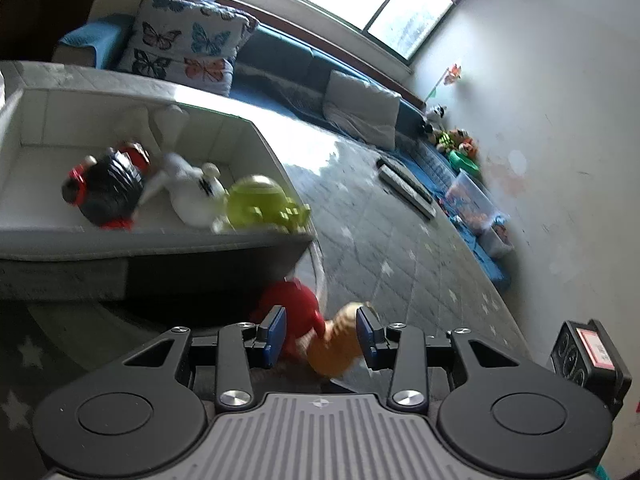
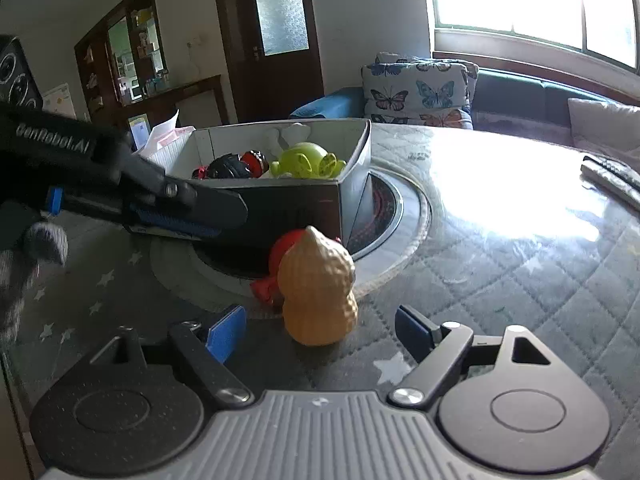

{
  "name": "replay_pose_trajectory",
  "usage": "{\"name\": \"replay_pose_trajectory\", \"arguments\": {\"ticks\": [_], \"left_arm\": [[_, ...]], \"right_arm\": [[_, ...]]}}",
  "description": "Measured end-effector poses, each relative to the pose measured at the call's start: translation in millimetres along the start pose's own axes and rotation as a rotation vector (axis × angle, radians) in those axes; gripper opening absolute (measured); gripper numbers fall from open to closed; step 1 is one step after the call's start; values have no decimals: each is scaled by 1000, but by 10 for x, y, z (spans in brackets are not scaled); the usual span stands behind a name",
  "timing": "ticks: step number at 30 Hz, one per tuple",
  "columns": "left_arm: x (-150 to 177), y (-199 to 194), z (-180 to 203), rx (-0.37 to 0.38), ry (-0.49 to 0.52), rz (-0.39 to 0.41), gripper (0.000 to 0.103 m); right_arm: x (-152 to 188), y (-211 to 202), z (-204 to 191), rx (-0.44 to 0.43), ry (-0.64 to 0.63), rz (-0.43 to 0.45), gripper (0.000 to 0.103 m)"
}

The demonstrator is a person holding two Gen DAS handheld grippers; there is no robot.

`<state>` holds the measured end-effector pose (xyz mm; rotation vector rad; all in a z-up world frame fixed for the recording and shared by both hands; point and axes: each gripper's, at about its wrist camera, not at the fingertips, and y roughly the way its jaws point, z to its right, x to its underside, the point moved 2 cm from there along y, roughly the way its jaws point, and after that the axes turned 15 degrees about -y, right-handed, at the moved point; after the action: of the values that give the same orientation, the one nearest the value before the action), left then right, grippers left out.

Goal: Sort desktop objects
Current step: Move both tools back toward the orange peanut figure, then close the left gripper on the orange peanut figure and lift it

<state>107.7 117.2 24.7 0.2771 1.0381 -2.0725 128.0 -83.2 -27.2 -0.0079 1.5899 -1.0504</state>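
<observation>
A tan peanut-shaped toy stands upright on the quilted table cover, with a red toy right behind it. My right gripper is open, its blue pads on either side of the peanut and just short of it. In the left wrist view the red toy and the peanut lie blurred beyond the open left gripper. From the right wrist view, the left gripper reaches in from the left toward the red toy. A grey box behind holds a black-red toy, a white toy and a green toy.
The box sits partly over a round inset hob in the table. Remote controls lie further out on the table cover. A sofa with a butterfly cushion runs behind. Papers stand behind the box.
</observation>
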Motion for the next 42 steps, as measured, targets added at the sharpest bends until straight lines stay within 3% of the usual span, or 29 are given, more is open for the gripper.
{"name": "replay_pose_trajectory", "arguments": {"ticks": [9, 30, 42], "left_arm": [[247, 23, 40, 23, 27, -35, 41], [339, 225, 267, 27, 128, -53, 41], [337, 369, 302, -12, 145, -48, 41]], "right_arm": [[46, 7, 14, -19, 23, 5, 83], [60, 95, 112, -79, 18, 34, 76], [90, 156, 151, -116, 37, 46, 62]]}}
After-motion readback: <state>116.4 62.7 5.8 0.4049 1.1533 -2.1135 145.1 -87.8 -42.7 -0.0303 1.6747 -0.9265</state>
